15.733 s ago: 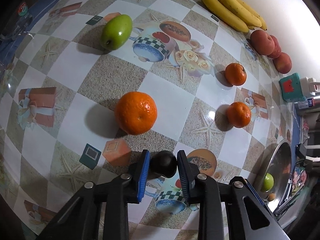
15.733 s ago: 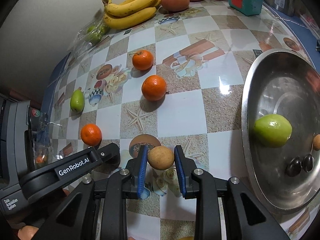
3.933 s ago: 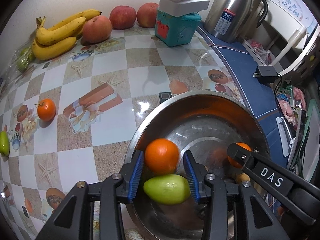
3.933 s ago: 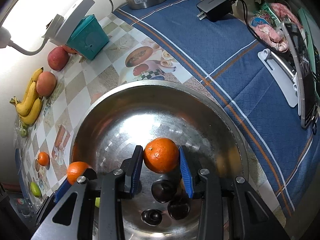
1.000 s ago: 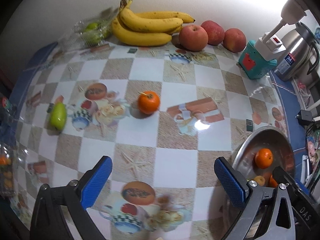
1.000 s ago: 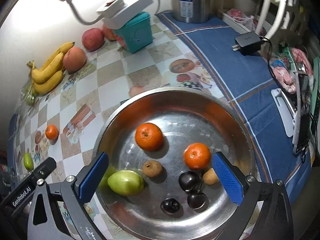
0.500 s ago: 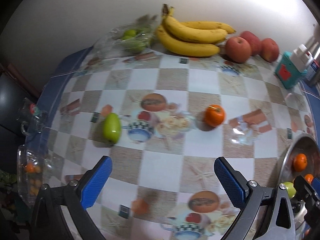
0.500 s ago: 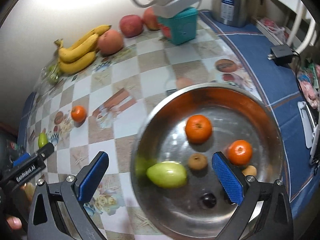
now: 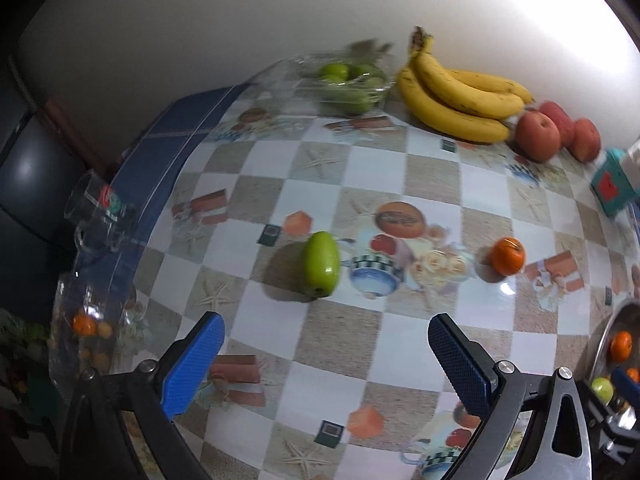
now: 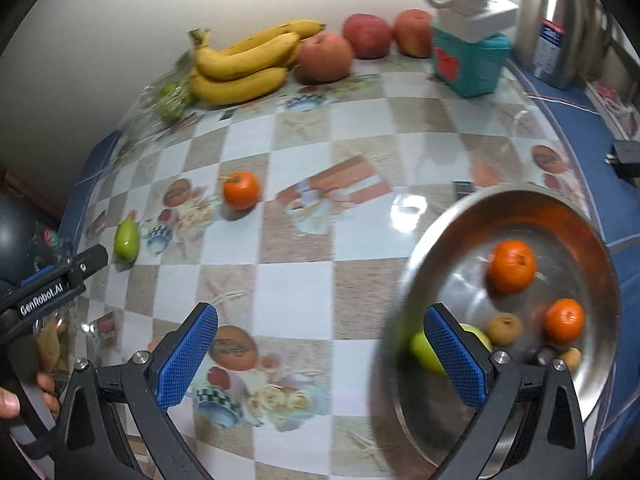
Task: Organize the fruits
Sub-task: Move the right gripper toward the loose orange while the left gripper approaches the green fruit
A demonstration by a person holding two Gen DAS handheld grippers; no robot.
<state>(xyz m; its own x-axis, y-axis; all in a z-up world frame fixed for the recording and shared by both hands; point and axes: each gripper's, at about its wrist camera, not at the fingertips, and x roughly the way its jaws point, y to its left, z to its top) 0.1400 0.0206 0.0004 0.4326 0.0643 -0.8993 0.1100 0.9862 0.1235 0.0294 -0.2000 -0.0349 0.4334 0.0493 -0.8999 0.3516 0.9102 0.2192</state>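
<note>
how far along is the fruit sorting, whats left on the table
Partly done. The round steel bowl already holds two oranges, a green fruit, small brown fruits and dark ones. Nothing is in hand: the left gripper and right gripper both have jaws wide open and empty. One loose green mango-shaped fruit and one small orange remain on the checkered table.

Right hand-held gripper (image 10: 320, 354) gapes wide over the checkered tabletop (image 10: 296, 292) — round steel bowl (image 10: 600, 280) at three o'clock, lone orange tangerine (image 10: 241, 190) at eleven.
</note>
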